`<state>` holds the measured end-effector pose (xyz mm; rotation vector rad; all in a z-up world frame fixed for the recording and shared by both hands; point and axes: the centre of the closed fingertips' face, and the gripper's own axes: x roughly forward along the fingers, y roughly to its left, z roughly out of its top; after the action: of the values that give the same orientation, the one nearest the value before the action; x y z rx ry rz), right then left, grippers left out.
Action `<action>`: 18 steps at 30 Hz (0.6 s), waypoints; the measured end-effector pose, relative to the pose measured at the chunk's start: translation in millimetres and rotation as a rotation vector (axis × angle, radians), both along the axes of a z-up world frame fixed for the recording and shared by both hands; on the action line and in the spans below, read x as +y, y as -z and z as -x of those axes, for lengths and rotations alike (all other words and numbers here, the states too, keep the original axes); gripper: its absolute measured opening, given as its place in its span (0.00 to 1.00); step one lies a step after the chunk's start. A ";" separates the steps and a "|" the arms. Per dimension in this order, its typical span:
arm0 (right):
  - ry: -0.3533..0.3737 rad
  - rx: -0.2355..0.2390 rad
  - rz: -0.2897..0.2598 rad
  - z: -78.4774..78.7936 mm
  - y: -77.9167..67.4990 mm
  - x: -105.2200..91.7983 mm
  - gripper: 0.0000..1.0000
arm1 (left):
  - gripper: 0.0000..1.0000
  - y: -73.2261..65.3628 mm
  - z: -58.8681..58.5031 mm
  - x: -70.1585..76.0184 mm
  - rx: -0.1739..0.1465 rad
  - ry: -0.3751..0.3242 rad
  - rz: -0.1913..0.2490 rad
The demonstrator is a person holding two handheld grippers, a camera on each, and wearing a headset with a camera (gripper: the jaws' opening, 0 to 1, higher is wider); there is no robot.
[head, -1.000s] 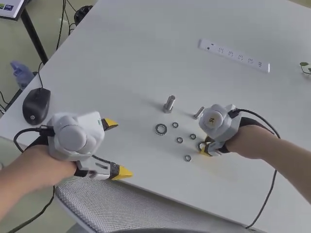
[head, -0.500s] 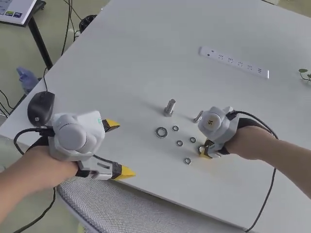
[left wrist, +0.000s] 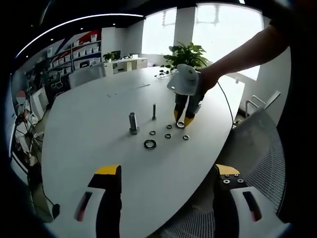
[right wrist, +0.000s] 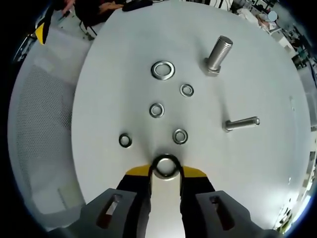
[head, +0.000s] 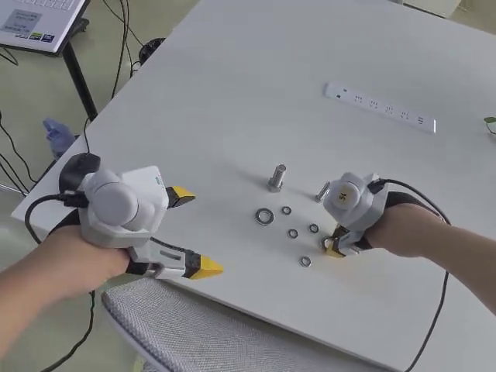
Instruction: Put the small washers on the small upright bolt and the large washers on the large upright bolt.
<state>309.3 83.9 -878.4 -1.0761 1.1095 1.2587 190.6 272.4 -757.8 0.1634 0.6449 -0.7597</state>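
Head view: left gripper (head: 194,231) spread wide, holding nothing, at the near edge of the white table (head: 232,93). Right gripper (head: 333,246) is tips-down among the washers.
Left gripper view: large bolt (left wrist: 133,123) and small bolt (left wrist: 154,111) upright ahead; office with plants behind.
Right gripper view: jaws pinch shiny ring washer (right wrist: 166,166); small washers (right wrist: 156,110) and large washer (right wrist: 163,70) just ahead.

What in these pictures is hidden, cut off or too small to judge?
1. Right gripper view: a washer sits between the right gripper's jaws; clamped or merely flanked, I cannot tell.
2. Head view: the gripper's body hides those jaws and most of that washer.
3. Head view: the top left edge cuts off the laptop.
4. Left gripper view: the small washers are too small to compare.
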 end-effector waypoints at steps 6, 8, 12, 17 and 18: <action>0.005 0.006 -0.008 0.8 -2.6 -1.6 0.21 | 0.75 0.8 4.8 -1.0 0.007 -0.006 -0.002; 0.003 0.008 -0.007 0.9 -3.9 -2.4 0.21 | 0.75 1.0 5.2 -0.9 0.010 -0.011 -0.002; 0.013 0.024 -0.013 3.4 -7.7 -3.4 0.21 | 0.75 0.7 5.2 -2.0 0.006 -0.013 -0.009; 0.032 0.038 -0.028 2.4 -14.4 -3.8 0.21 | 0.75 0.5 4.6 -3.7 0.006 -0.018 -0.009; 0.036 0.044 -0.034 2.5 -17.4 -3.6 0.21 | 0.75 0.1 4.4 -3.9 0.003 -0.017 -0.014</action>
<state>306.8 80.3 -861.0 -1.0033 1.1321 1.2731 186.2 268.5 -758.0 0.1691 0.6541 -0.7392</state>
